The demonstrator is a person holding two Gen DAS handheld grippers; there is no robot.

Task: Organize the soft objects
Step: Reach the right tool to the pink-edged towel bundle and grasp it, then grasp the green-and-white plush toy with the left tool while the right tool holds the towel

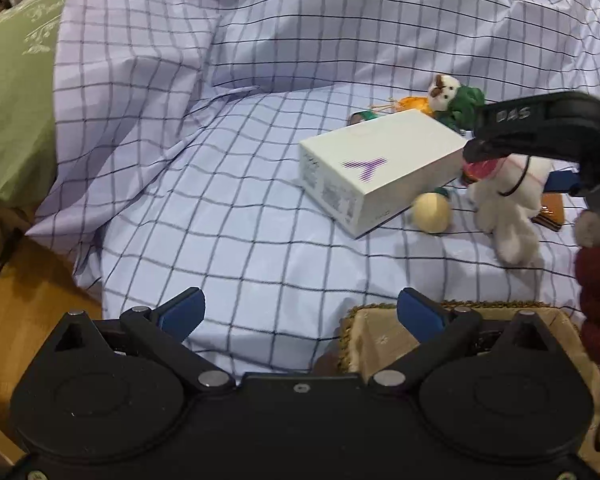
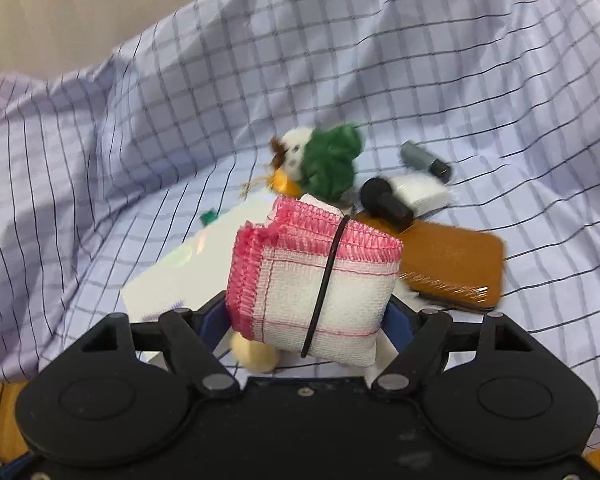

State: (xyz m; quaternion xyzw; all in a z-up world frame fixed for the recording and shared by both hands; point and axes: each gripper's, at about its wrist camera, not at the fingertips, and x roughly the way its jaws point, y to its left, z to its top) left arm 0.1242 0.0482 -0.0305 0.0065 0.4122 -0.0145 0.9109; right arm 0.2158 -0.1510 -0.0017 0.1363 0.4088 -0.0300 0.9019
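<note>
Checked lavender cloth with dark grid lines covered the whole surface and rose in rumpled folds at the back; what lay beneath it could not be told. Wooden floor showed at the lower left of the left wrist view, with a green embroidered fabric beside the cloth.

One white box with a purple mark lay on the cloth. One cream ball rested just beside its near corner. One small doll with a white face and green clothing lay behind the box, blurred in the right wrist view. One brown brush with fine bristles lay flat, with one black handle-like piece resting on its far end. One grey and black tube lay farther back, next to a white fluffy item too unclear to name.

One folded white cloth bundle with pink stitched edging, bound by a black elastic band, was pinched in the right claw, held above the box and ball. White fluff hung below it in the left wrist view.

The left claw stood spread wide with nothing between its blue pads, above the cloth. A tan fringed cushion was partly hidden behind it.
</note>
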